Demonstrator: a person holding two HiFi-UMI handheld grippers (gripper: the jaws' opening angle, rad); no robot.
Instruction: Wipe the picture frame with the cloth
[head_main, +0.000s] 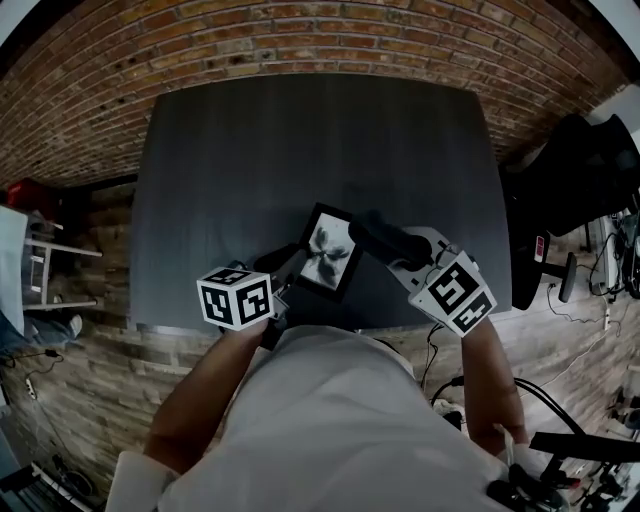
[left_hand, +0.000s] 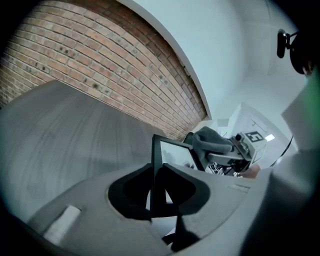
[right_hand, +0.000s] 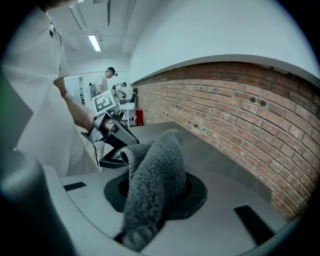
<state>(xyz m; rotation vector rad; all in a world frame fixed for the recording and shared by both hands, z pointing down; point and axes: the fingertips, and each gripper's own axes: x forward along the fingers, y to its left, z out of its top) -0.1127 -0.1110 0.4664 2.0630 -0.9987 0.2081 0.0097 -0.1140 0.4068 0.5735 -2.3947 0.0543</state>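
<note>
**A:** Where is the picture frame?

**B:** The picture frame (head_main: 328, 252) is held tilted over the near side of the dark worktop (head_main: 300, 140). The left gripper (left_hand: 156, 194) has it by the black rim nearest the person. Its jaws stand partway closed and press on that rim from both sides.

**A:** And the cloth?

**B:** The grey cloth (right_hand: 156, 175) is bunched in the right gripper (right_hand: 155, 195), whose jaws are closed on it. Its loose end reaches the frame's right edge. I can't tell whether it presses on the glass.

**A:** Does anything stand in the way?

**B:** Only the cloth. It fills the middle of the right gripper view, and from the left gripper view it covers the frame's far corner.

**A:** What else is around?

**B:** A brick wall (head_main: 300, 40) runs behind the worktop. A black chair (head_main: 585, 185) stands to the right, with cables (head_main: 600, 300) lying on the wooden floor (head_main: 90, 370). A white rack (head_main: 40, 260) is off to the left. Two people (right_hand: 107, 80) stand far back in the right gripper view.
</note>
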